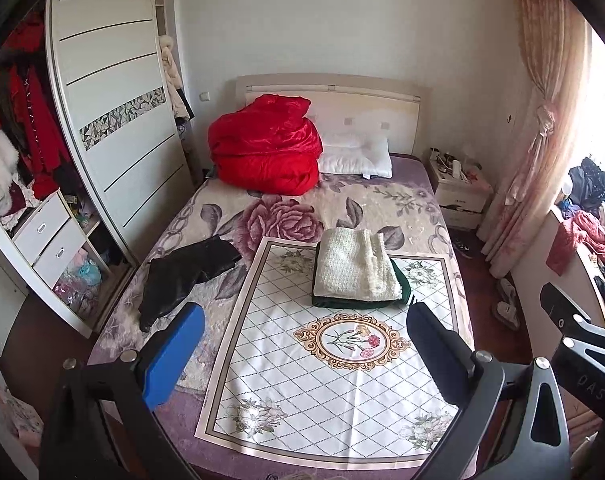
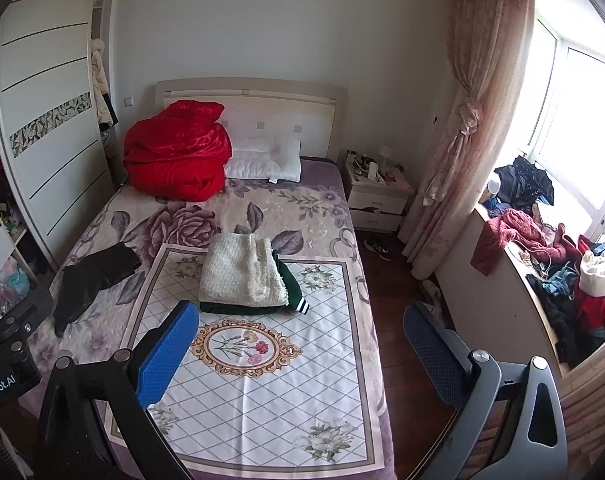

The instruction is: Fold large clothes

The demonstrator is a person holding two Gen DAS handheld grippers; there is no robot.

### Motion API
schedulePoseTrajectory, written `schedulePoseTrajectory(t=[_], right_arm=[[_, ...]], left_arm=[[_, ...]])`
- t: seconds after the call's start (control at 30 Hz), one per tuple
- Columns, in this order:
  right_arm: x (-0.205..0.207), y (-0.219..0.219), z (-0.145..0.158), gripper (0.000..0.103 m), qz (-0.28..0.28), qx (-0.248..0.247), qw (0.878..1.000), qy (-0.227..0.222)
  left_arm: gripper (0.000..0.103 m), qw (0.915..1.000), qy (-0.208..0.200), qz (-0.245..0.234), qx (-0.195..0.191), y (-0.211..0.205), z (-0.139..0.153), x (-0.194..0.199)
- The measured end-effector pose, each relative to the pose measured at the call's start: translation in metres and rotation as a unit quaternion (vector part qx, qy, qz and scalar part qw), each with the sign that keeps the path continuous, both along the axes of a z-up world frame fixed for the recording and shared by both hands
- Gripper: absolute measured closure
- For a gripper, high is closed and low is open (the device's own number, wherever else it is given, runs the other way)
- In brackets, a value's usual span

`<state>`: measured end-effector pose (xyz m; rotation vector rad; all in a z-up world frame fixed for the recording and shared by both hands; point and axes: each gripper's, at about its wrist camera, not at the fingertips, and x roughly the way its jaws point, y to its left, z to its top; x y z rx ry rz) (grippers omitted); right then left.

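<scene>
While both tools gape empty, folded clothes lie well ahead.

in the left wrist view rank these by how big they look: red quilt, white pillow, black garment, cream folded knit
1. red quilt
2. black garment and cream folded knit look roughly alike, so no ranking between them
3. white pillow, partly hidden by the quilt and farthest from the camera, so its true size is unsure

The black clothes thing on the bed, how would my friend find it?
Start at the bed, then find the white diamond-patterned cloth on it. Just left of that cloth lies the black garment, crumpled and unfolded, unlike the neat cream-and-green folded stack.
</scene>
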<state>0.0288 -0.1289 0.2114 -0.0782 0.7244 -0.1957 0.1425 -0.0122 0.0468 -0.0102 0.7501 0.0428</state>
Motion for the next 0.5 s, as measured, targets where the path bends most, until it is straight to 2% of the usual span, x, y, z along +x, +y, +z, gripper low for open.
schedulePoseTrajectory(t=[0.5], right_arm=[[0.0001,0.002,0.0031,0.0,0.013,0.001,1.0,-0.003]], left_arm=[[0.0,1.0,-0.006,0.004,-0.001,-0.0002,0.0074,0.0006]])
